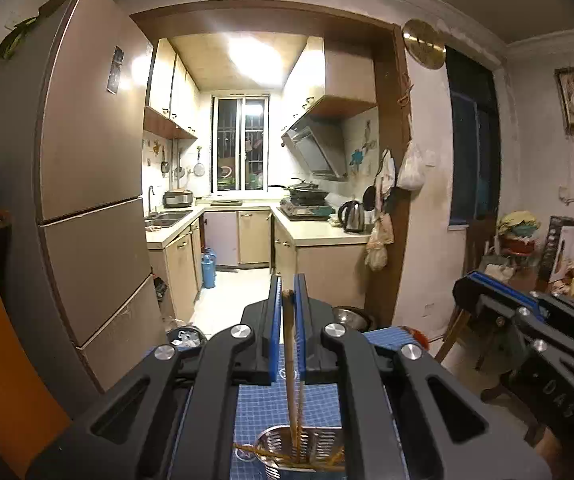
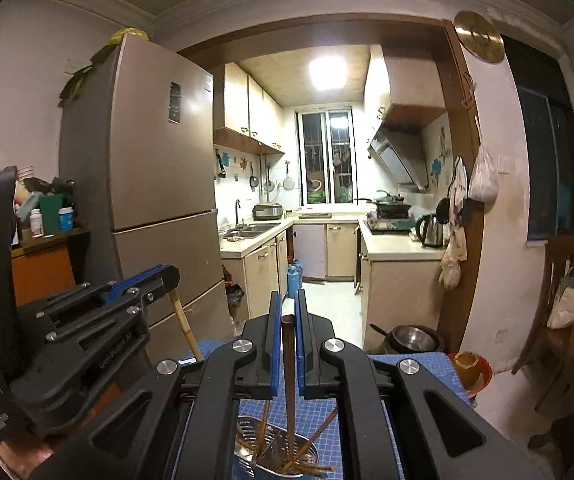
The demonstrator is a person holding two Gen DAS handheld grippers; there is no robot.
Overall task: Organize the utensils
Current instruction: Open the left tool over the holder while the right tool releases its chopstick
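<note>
my left gripper (image 1: 287, 312) fingers pinch one chopstick (image 1: 289, 344), my right gripper (image 2: 286, 320) a darker chopstick (image 2: 287, 360); both tips sit in the steel holder (image 2: 275, 448) on the blue table (image 2: 427, 364). i'd keep them upright and release gently.
</note>
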